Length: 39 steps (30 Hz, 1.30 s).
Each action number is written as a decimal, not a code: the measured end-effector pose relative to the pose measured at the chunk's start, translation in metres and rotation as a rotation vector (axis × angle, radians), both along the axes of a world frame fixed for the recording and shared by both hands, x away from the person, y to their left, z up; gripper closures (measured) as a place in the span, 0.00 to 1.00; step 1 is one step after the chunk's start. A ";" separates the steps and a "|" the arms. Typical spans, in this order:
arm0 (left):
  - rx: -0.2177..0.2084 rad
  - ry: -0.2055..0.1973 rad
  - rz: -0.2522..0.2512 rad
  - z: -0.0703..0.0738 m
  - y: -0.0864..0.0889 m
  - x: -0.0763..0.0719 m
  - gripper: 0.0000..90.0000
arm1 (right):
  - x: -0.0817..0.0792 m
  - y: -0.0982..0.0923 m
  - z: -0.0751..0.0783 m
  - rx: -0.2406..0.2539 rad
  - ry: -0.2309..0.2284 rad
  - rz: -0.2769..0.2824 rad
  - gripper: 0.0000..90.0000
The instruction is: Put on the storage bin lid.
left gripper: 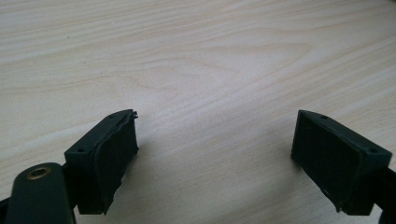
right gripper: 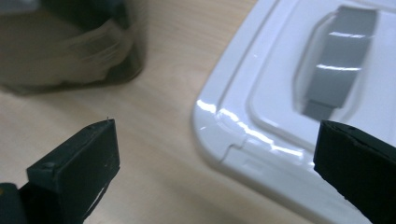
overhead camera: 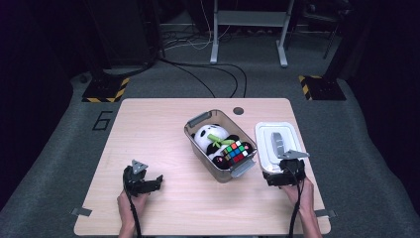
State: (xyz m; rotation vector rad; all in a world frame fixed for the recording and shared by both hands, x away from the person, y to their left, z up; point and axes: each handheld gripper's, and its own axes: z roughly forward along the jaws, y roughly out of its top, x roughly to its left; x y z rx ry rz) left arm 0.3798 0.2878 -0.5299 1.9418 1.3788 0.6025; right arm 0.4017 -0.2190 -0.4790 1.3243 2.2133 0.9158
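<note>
a translucent grey plastic bin holding a black-and-white panda plush and a multicoloured puzzle cube is seen mid-table. the left gripper is held wide above bare wood; the right gripper, also wide, is poised at the near corner of the white rectangular lid.

**Setting: lab recording bay**

Light wood table stands on grey carpet. Beyond the table: hazard-striped base plates, loose cables, grey metal stand legs. Dark surround behind the table. Numeral "6" marked left of it.
</note>
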 end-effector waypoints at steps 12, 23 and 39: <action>0.000 0.000 0.000 0.000 0.000 0.000 0.16 | 0.055 -0.012 0.004 -0.014 -0.008 -0.114 0.00; 0.000 0.000 0.000 0.000 0.000 0.000 0.16 | 0.096 -0.019 -0.006 -0.014 0.028 -0.204 0.32; 0.002 -0.001 0.001 0.000 0.000 0.000 0.16 | 0.096 -0.012 -0.009 0.017 0.045 -0.207 0.74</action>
